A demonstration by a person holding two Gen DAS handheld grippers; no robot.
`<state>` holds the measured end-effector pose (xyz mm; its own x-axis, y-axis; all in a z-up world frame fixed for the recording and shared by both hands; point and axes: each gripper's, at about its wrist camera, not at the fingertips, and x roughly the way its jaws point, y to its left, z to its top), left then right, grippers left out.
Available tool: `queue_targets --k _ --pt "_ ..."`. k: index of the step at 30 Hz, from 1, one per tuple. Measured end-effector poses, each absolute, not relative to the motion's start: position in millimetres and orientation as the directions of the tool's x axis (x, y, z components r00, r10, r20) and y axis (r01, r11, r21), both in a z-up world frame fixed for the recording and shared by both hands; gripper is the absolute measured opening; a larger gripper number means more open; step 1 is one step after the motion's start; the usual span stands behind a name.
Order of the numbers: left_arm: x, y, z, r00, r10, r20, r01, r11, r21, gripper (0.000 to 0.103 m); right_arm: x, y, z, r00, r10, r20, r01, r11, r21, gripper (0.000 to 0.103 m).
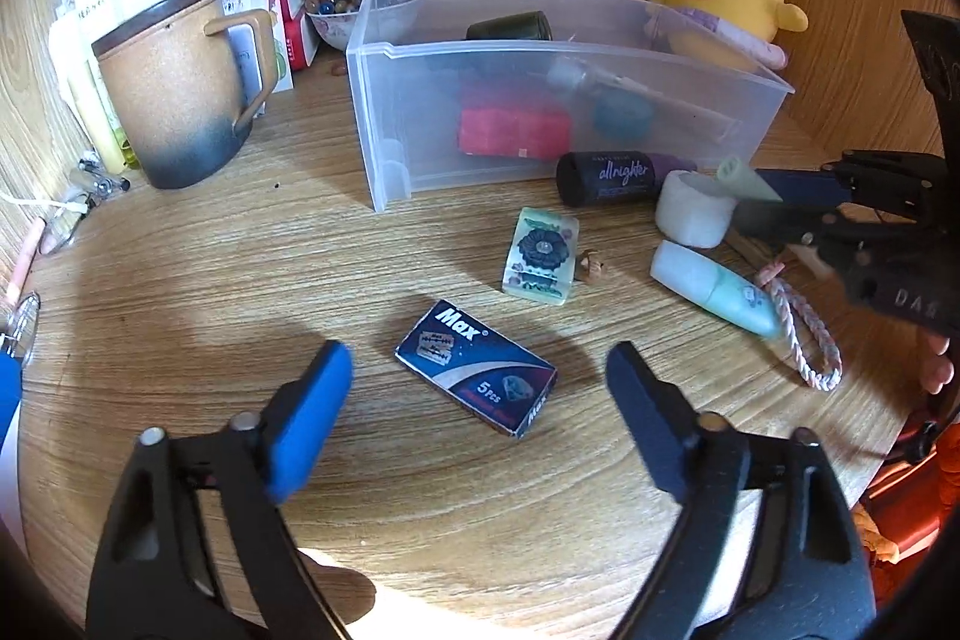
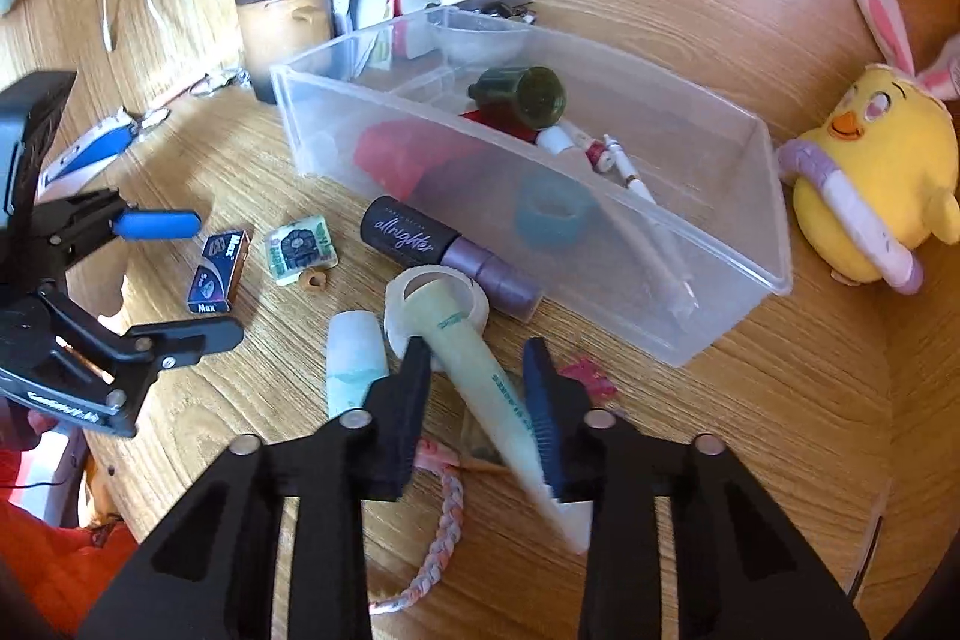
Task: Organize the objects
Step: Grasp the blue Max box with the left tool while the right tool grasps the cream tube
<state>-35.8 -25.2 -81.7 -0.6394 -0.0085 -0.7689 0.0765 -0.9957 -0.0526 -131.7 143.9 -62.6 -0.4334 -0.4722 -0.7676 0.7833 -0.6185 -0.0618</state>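
Wooden table [image 1: 180, 316], bearing all items. Clear plastic bin [image 2: 708, 322], the landmark, holding a red block [image 2: 402, 154], a dark green bottle [image 2: 528, 94], a teal ring [image 2: 552, 214] and a white pen [image 2: 648, 220]. Yellow plush chick [image 2: 876, 172] beside the bin's far end; brown mug [image 1: 174, 94] off its other end. Black "allnighter" bottle [image 2: 420, 238] lying against the bin's front wall. Right gripper [image 2: 480, 400], jaws narrowed around a pale green tube [image 2: 474, 358], lifted before the bin above a white tape roll [image 2: 414, 316]. Left gripper [image 1: 480, 388], jaws wide, empty, flanking a blue "Max" razor-blade box [image 1: 477, 370] well before the bin.
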Motion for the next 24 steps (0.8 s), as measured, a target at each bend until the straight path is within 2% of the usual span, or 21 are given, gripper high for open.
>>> queue_targets --k 2,6,24 --pt "-36.6 -23.9 -80.9 -0.644 -0.011 -0.765 0.076 -0.996 -0.050 0.075 -134.2 147.2 -61.6 -0.434 -0.476 -0.765 0.776 -0.629 -0.048 0.017" --pt "-36.3 -17.9 -79.9 -0.655 -0.027 -0.755 0.067 -0.997 -0.023 0.052 -138.2 155.5 -57.9 -0.437 -0.488 -0.756 0.756 -0.654 -0.015 0.013" --pt "-42.2 -10.5 -59.7 -0.693 0.006 -0.721 0.078 -0.994 -0.082 0.052 -139.5 164.6 -70.9 -0.379 -0.489 -0.786 0.735 -0.674 0.065 0.014"
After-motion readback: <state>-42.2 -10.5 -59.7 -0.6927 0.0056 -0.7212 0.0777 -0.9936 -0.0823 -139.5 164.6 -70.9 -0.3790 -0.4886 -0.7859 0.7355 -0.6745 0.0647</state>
